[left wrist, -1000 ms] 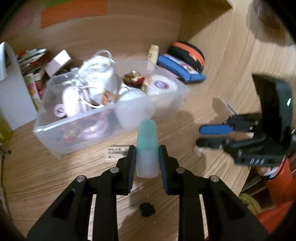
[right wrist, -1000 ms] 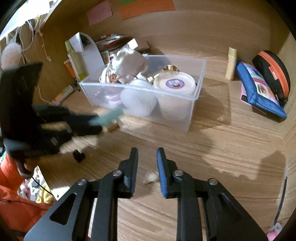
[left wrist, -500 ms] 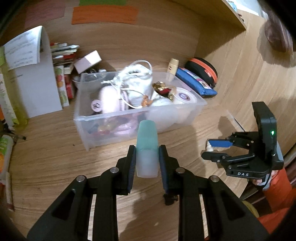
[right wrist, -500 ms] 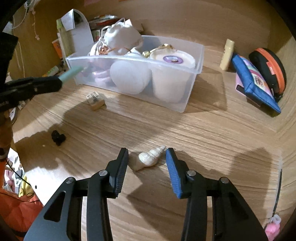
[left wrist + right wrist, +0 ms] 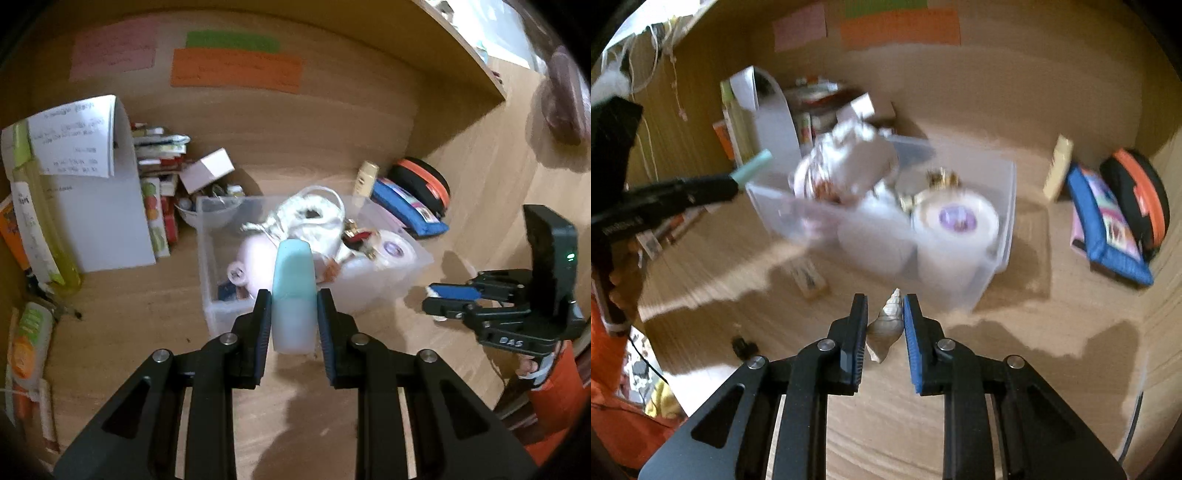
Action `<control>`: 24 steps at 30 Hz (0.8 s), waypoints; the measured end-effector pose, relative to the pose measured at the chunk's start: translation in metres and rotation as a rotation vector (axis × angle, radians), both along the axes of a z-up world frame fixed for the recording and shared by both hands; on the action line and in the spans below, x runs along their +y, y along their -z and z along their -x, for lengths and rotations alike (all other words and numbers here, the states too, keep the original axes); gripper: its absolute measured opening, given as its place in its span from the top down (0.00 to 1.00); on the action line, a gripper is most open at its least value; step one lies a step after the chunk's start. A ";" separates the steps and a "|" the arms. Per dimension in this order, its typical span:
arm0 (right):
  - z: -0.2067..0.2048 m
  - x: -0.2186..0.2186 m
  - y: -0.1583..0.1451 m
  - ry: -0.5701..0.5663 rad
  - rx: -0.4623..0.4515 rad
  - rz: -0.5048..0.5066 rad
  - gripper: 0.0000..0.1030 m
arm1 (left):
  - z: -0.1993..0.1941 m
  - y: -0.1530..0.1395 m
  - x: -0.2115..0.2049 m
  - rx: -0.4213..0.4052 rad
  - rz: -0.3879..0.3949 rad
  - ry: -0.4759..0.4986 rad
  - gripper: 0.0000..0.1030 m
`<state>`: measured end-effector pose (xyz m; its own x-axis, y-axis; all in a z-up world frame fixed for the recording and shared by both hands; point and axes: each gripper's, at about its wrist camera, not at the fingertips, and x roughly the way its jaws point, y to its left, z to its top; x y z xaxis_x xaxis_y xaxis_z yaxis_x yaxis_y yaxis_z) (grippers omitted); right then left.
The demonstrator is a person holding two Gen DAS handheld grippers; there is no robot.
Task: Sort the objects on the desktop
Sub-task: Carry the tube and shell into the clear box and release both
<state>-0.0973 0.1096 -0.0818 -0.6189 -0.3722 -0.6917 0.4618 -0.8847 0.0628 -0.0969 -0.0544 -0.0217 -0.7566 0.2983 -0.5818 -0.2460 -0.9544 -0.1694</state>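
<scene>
My left gripper [image 5: 294,297] is shut on a small bottle [image 5: 294,284] with a teal cap and a frosted white body, held above the desk in front of the clear plastic bin [image 5: 207,266]. The bin holds a white cord bundle, a tape roll and other small items. In the right wrist view my right gripper [image 5: 885,302] has a pale spiral seashell [image 5: 886,323] between its jaws. The jaws are closing and the pads press on the shell, which hangs above the wooden desk short of the bin [image 5: 1006,221]. The left gripper's teal bottle tip [image 5: 753,166] shows at the left.
A blue pencil case [image 5: 410,212], a black and orange case [image 5: 424,181] and a cream tube [image 5: 364,177] lie right of the bin. Books and a white paper stand [image 5: 92,206] fill the back left. A small wooden block [image 5: 810,280] and a black clip [image 5: 742,345] lie on the desk.
My right gripper closed on the seashell and lifted it off the desk. My left gripper rose and drew back with the teal bottle, so more of the bin and back wall shows.
</scene>
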 end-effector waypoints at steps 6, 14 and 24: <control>0.018 -0.005 -0.014 -0.006 0.024 0.018 0.83 | 0.019 0.000 -0.013 0.003 -0.031 -0.028 0.77; 0.050 -0.017 -0.019 -0.027 0.029 0.011 0.83 | 0.046 0.010 -0.023 -0.021 -0.029 -0.044 0.77; 0.080 -0.032 -0.010 -0.042 0.005 -0.006 0.83 | 0.065 0.024 -0.027 -0.064 -0.026 -0.058 0.77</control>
